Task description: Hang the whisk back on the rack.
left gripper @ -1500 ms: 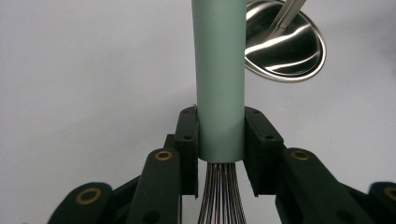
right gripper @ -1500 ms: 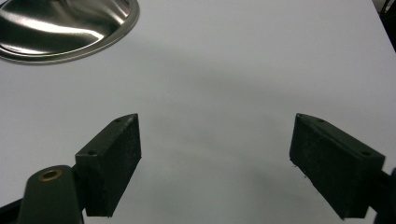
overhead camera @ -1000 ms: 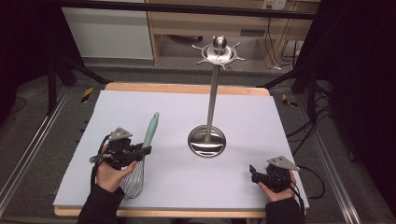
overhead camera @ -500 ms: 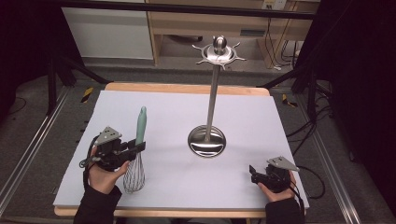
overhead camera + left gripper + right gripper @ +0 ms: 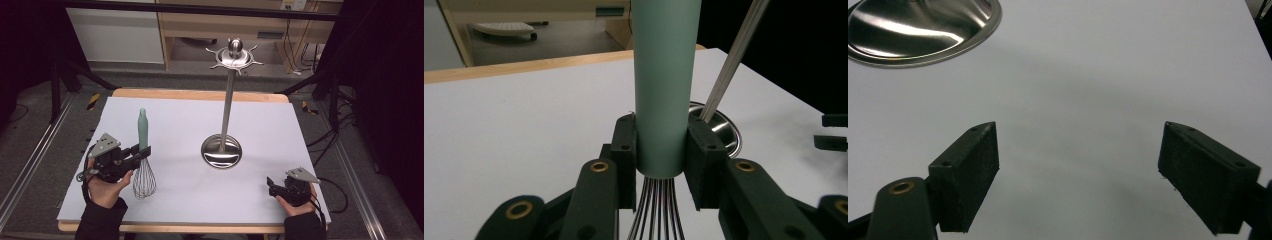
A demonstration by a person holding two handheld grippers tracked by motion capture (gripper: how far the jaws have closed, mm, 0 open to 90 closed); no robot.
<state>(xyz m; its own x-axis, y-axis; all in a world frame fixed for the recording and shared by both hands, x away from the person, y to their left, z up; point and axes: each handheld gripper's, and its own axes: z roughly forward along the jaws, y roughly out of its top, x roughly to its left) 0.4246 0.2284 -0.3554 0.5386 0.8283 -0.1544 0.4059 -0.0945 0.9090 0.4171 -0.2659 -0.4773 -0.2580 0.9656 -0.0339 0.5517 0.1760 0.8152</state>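
At the left side of the table point(image 5: 165, 112), the left gripper point(image 5: 142, 154) is holding the whisk point(image 5: 143, 155): its two black pads point(image 5: 625, 150) are pressing on the lower end of the mint-green handle point(image 5: 665, 85), just above the place where the wires point(image 5: 655, 210) are coming out. The whisk is standing nearly upright, with the handle pointing up and the wire cage hanging down just over the white surface. Its long axis is therefore almost parallel to the pole of the metal utensil stand point(image 5: 226, 107), which is lying to the right of the whisk, near the middle of the table. I judge that the next move is carrying the whisk to the right and up, toward the hooks at the top of the stand, and the left hand is the nearer one. The round dish-shaped base point(image 5: 221, 151) of the stand is holding nothing. At the right, the right gripper point(image 5: 272, 186) is resting low on the table, its jaws standing apart with nothing between them.
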